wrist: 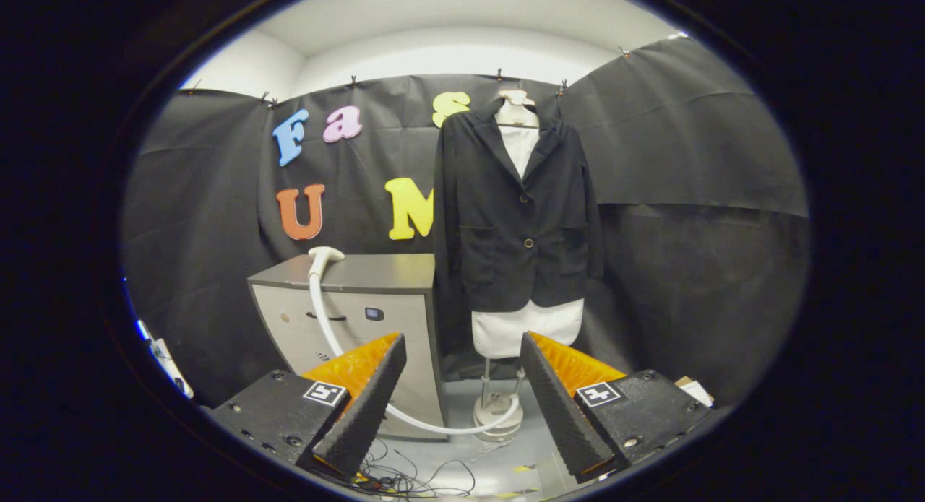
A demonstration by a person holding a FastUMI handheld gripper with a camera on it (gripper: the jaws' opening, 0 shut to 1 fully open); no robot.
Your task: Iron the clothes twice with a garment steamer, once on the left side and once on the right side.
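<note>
A black blazer (517, 213) hangs on a white mannequin torso (526, 329), well beyond the fingers and slightly right of the gap between them. The white steamer head (325, 256) rests on top of a grey cabinet (361, 300) to the left of the blazer. Its white hose (405, 415) runs down the cabinet front and curves across the floor to the mannequin's base (497, 415). My gripper (462, 404) is open, with a wide gap and nothing between the fingers. It is far short of both the steamer head and the blazer.
Black cloth walls close the booth behind and on both sides. Loose thin cables (412, 480) lie on the floor just ahead of the fingers. A small object (694, 390) lies on the floor by the right wall.
</note>
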